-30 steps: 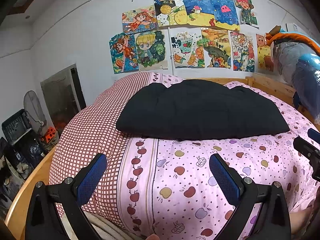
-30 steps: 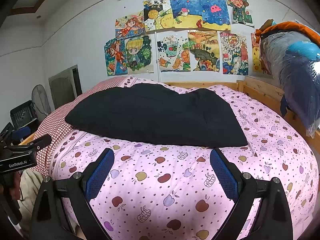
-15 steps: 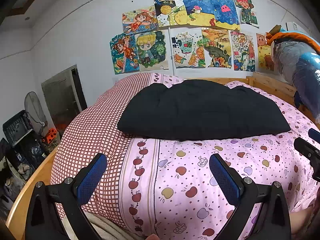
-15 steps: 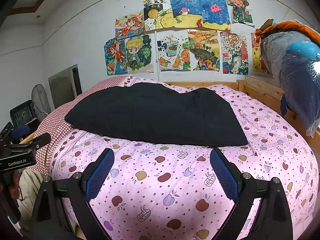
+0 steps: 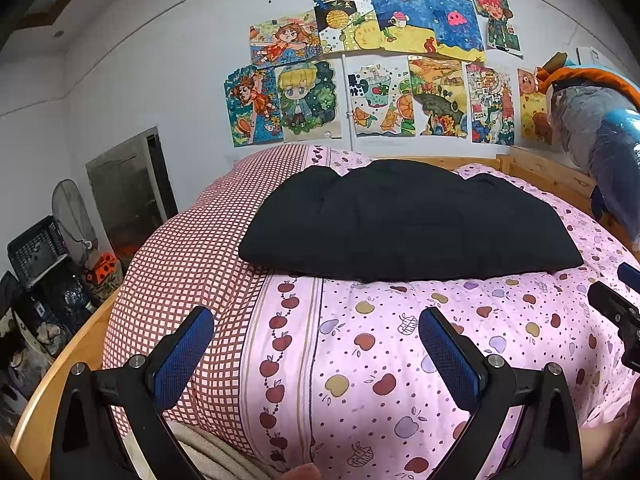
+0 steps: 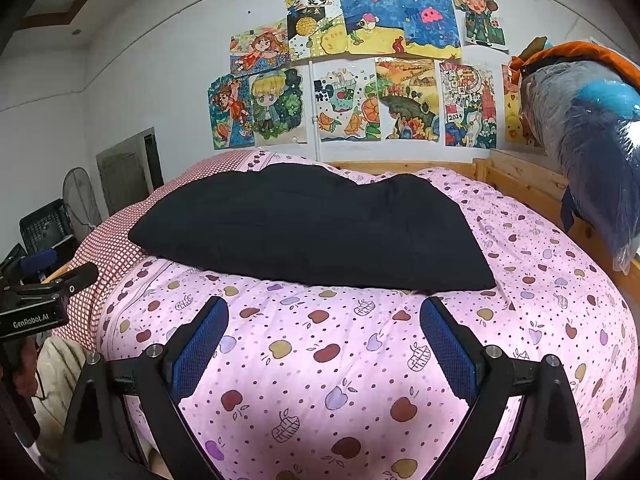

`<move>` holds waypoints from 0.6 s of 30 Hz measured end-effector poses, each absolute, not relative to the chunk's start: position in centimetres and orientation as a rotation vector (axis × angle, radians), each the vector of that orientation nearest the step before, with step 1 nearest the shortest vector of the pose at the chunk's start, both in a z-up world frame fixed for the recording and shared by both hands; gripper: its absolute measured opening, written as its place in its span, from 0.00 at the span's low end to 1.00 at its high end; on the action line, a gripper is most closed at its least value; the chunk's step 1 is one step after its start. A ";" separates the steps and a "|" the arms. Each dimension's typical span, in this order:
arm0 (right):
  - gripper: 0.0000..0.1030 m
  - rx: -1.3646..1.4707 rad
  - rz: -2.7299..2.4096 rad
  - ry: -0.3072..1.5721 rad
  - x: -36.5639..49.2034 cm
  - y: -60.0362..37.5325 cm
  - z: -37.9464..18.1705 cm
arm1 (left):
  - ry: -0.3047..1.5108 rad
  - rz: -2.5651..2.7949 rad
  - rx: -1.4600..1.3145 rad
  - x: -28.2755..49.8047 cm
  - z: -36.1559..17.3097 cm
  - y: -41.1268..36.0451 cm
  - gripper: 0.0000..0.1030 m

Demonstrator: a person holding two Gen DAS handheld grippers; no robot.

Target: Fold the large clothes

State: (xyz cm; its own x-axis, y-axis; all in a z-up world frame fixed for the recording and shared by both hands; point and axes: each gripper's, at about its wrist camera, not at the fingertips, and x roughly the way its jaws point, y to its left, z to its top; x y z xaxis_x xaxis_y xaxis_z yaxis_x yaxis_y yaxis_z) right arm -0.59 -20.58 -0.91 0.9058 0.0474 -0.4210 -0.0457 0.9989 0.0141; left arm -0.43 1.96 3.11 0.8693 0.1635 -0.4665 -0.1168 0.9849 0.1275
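Note:
A large black garment (image 5: 404,224) (image 6: 312,228) lies folded in a flat, thick rectangle on the pink apple-print quilt (image 5: 400,344) (image 6: 320,360). My left gripper (image 5: 316,340) is open above the quilt's near edge, short of the garment's front left side, with nothing between its blue pads. My right gripper (image 6: 324,328) is open too, short of the garment's front right side. The left gripper's body (image 6: 36,308) shows at the left edge of the right wrist view, and part of the right gripper (image 5: 620,312) at the right edge of the left one.
A wooden bed frame (image 6: 532,188) runs along the right and the head. A plastic-wrapped bundle (image 6: 588,136) hangs over the right rail. Crates and a fan (image 5: 48,248) crowd the floor at left. Drawings (image 5: 360,68) cover the wall.
Both views have shifted only slightly; the left gripper has eased a little back from the garment. Both grippers stay open and the garment has not moved.

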 end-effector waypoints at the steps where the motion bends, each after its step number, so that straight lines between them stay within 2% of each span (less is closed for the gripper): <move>1: 0.91 0.001 0.047 0.434 -0.6 -20.6 -0.9 | 0.495 0.151 0.099 -0.4 3.2 2.1 1.00; 18: 0.91 -0.002 0.049 0.441 -0.5 -20.6 -1.1 | 0.489 0.151 0.126 -0.5 3.2 1.3 1.00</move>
State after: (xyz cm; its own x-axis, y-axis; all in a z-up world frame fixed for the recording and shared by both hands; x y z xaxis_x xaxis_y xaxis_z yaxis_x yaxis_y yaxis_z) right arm -0.54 -20.64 -1.08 0.9030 0.0465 -0.4270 -0.0474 0.9988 0.0086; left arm -0.53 1.34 3.20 0.8722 0.1739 -0.4571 -0.1139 0.9812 0.1559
